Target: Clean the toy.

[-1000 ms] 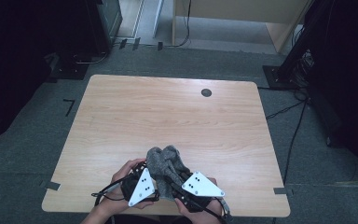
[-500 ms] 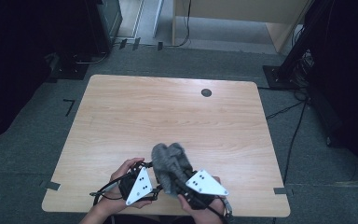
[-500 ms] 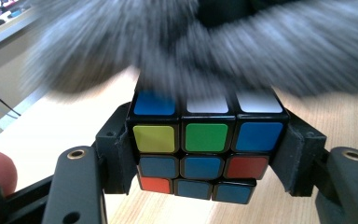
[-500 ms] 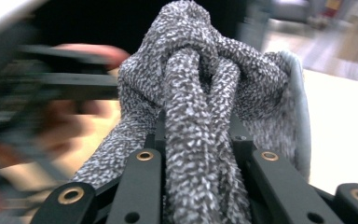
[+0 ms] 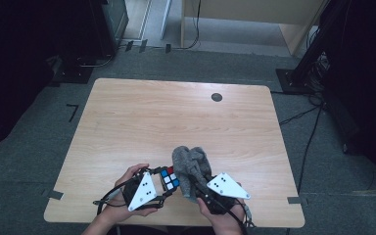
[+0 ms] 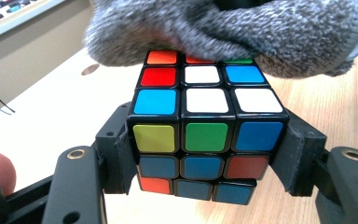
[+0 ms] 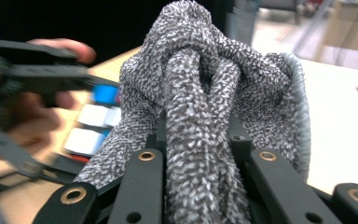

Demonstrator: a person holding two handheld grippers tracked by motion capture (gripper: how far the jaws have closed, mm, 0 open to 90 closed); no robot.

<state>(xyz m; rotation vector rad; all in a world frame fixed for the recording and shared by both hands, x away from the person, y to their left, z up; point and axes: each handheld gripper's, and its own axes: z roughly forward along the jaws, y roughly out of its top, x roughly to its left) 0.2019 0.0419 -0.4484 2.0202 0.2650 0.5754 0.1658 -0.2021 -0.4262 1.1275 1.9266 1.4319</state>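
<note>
Your left gripper is clamped on the scrambled black-edged puzzle cube near the table's front edge. Your right gripper pinches the speckled grey knitted cloth, draped over the cube's far top.

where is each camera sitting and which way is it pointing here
High view: above the person's edge, facing forward and down on the table; both hands, left claw, right claw.
Left gripper view: rides the left claw, looking along its jaws shut on the puzzle cube; a fingertip shows.
Right gripper view: rides the right claw, jaws gripping the grey cloth; the other hand beyond.
Shared: cube and cloth touching.
</note>
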